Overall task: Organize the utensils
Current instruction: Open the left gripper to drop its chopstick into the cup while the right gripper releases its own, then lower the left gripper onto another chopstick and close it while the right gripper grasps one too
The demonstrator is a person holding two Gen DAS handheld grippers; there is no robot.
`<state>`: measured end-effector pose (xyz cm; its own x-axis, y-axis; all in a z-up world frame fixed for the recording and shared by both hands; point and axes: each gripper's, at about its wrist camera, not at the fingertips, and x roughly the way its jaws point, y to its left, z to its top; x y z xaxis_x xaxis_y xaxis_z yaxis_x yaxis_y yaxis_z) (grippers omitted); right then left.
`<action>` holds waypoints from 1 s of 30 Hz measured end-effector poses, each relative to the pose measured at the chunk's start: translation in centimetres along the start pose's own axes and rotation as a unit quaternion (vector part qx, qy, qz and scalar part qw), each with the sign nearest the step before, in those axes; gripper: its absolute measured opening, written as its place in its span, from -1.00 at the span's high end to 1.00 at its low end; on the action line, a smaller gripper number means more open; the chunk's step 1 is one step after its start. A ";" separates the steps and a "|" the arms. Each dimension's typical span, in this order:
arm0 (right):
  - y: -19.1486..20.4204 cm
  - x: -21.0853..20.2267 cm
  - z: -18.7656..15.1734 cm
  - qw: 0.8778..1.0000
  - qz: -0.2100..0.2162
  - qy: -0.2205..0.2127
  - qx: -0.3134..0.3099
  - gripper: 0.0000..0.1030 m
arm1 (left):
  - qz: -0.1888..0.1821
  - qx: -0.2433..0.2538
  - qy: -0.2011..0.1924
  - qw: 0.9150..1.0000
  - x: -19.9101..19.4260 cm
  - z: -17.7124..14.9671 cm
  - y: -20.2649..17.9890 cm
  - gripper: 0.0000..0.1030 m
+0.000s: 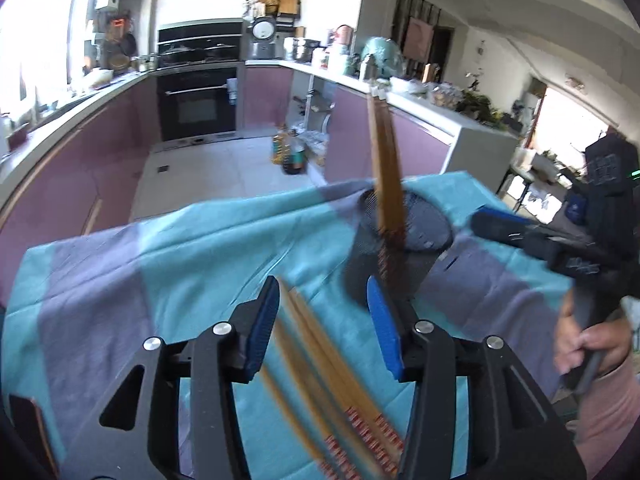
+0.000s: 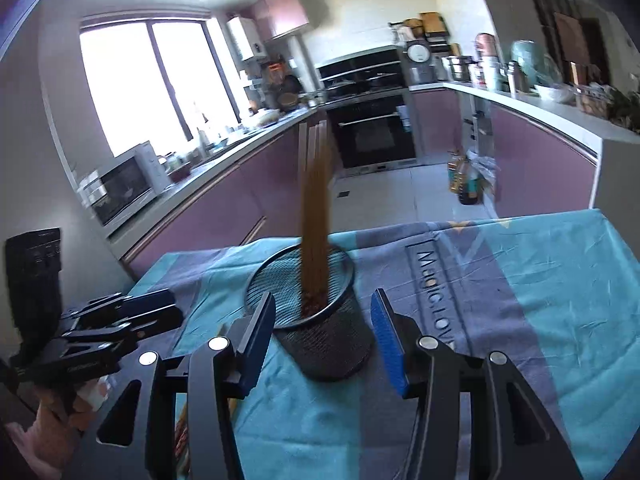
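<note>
**Chopsticks Loose and Stowed**

Loose wooden chopsticks (image 1: pixel 320 380) lie on the striped cloth (image 1: pixel 192 248) between the parted, empty left gripper (image 1: pixel 324 320). Right gripper (image 2: pixel 324 336), likewise parted, flanks the black mesh cup (image 2: pixel 320 320) holding upright chopsticks (image 2: pixel 316 216).

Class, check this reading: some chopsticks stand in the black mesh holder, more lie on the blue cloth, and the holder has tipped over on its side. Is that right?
Not quite. The black mesh holder stands upright on the blue cloth, as the right wrist view shows. The rest holds: chopsticks stand in it, and more chopsticks lie on the cloth.
</note>
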<state>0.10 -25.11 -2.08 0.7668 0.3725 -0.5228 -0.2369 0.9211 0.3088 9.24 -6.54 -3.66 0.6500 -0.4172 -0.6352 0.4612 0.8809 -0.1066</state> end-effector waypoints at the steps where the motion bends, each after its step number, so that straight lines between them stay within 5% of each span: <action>1: 0.7 0.3 -0.7 1.000 0.012 0.015 -0.011 0.08 | 0.012 0.003 0.007 1.000 -0.1 -0.7 0.3 0.11; 13: 6.4 7.4 -6.0 0.985 0.060 0.148 -0.062 0.21 | 0.036 -0.023 0.093 0.995 1.7 -7.2 2.6 0.19; 25: 6.7 8.8 -6.7 0.985 0.024 0.161 -0.063 0.33 | 0.039 -0.019 0.112 0.993 3.1 -7.7 2.2 0.25; 30: 6.6 9.0 -6.6 0.984 0.015 0.161 -0.070 0.36 | 0.044 -0.010 0.112 0.993 3.3 -7.5 2.1 0.43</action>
<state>1.49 -14.91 -9.93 0.5348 0.3961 -0.7464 -0.3549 0.9069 0.2271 7.82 -4.45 -11.73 0.5357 -0.2794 -0.7969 0.3942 0.9173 -0.0566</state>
